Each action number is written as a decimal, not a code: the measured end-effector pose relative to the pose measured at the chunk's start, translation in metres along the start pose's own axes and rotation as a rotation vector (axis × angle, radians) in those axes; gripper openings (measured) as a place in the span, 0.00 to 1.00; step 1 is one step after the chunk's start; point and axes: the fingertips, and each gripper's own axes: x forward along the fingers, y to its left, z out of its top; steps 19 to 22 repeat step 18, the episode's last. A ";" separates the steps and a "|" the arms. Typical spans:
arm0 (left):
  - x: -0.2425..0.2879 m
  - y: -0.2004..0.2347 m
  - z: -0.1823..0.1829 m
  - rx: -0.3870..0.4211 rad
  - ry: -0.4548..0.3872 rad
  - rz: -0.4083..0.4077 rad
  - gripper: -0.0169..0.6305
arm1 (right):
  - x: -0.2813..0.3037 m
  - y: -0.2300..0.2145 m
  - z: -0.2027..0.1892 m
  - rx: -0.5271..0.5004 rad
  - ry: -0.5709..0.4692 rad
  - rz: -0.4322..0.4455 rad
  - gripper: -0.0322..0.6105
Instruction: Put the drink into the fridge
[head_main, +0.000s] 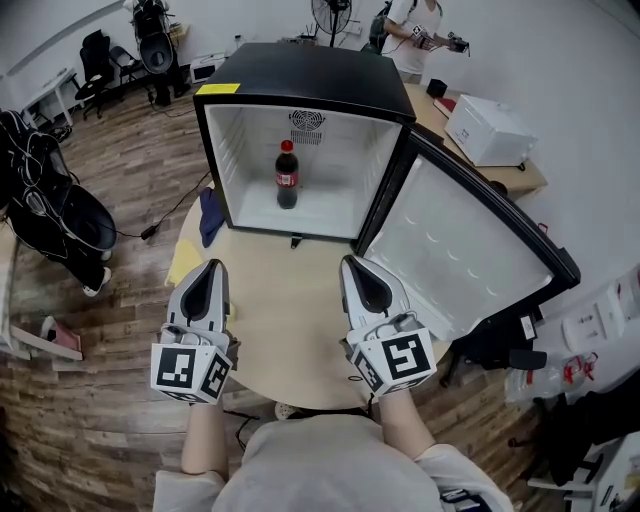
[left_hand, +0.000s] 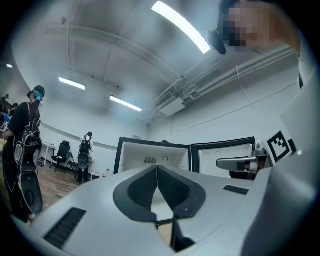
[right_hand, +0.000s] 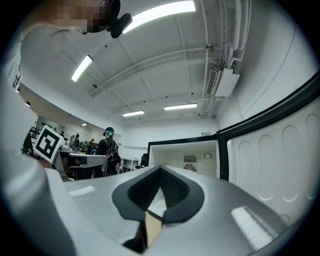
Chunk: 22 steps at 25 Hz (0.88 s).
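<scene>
Pressed shut on nothing, left gripper (head_main: 212, 268) and right gripper (head_main: 352, 264) alike, above the counter's (head_main: 290, 300) near edge. At the far edge, inside the open fridge (head_main: 300, 75) — the drink (head_main: 287, 175), upright mid-floor. Probably a stiff, smooth, fairly weighty bottle, best taken round its red-labelled middle — print too small to read.

Left silver-grey tapered gripper (head_main: 213, 265), right silver-grey tapered gripper (head_main: 350, 263): black ribbed fingers (left_hand: 142, 189), white cube with black square markers (head_main: 190, 372) at rear. Light grey shirt (head_main: 330, 460) worn.
</scene>
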 end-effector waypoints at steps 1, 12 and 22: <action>-0.001 0.001 0.000 -0.001 0.001 0.004 0.04 | 0.000 0.001 0.000 0.001 0.000 0.000 0.06; -0.010 0.019 -0.003 -0.035 -0.003 0.043 0.04 | 0.008 0.013 -0.001 0.001 0.008 0.019 0.06; -0.010 0.028 -0.003 -0.040 -0.005 0.042 0.04 | 0.016 0.019 0.000 -0.001 0.011 0.021 0.06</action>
